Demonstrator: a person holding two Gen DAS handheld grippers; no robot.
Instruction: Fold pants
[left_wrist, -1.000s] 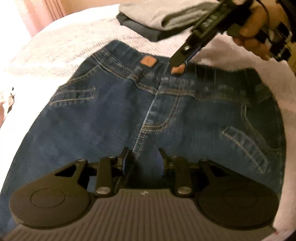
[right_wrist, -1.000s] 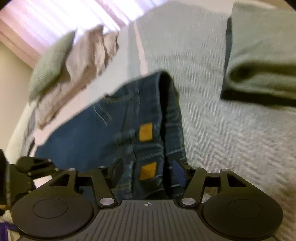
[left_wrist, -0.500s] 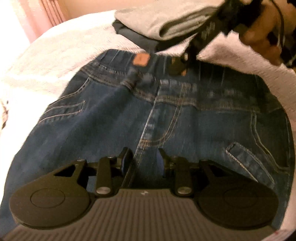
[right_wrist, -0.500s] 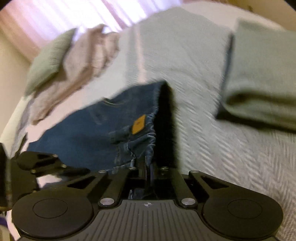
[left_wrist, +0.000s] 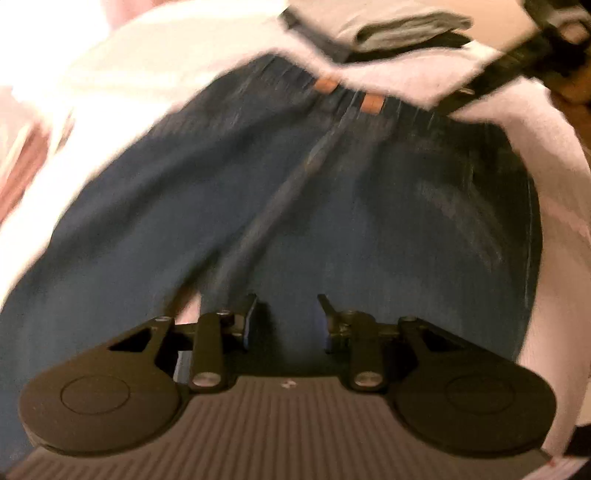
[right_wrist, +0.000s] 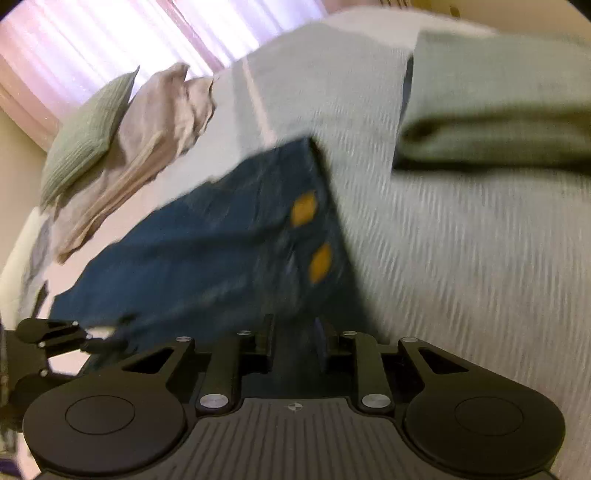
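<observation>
The jeans (left_wrist: 332, 229) lie spread on the bed (right_wrist: 461, 258), waistband towards the folded stack (right_wrist: 498, 122). The left gripper (left_wrist: 286, 314) sits over the denim near the crotch seam, jaws apart with cloth between them but not pinched. The right gripper (right_wrist: 293, 332) is at the waistband, its jaws apart with denim between them; whether it pinches I cannot tell. To do this fold well, I judge both should take full bites through every layer, lift together and keep the seam taut so one half lays square over the other. Two tan patches (left_wrist: 371, 103) sit on the waistband; blur leaves any lettering unreadable.
</observation>
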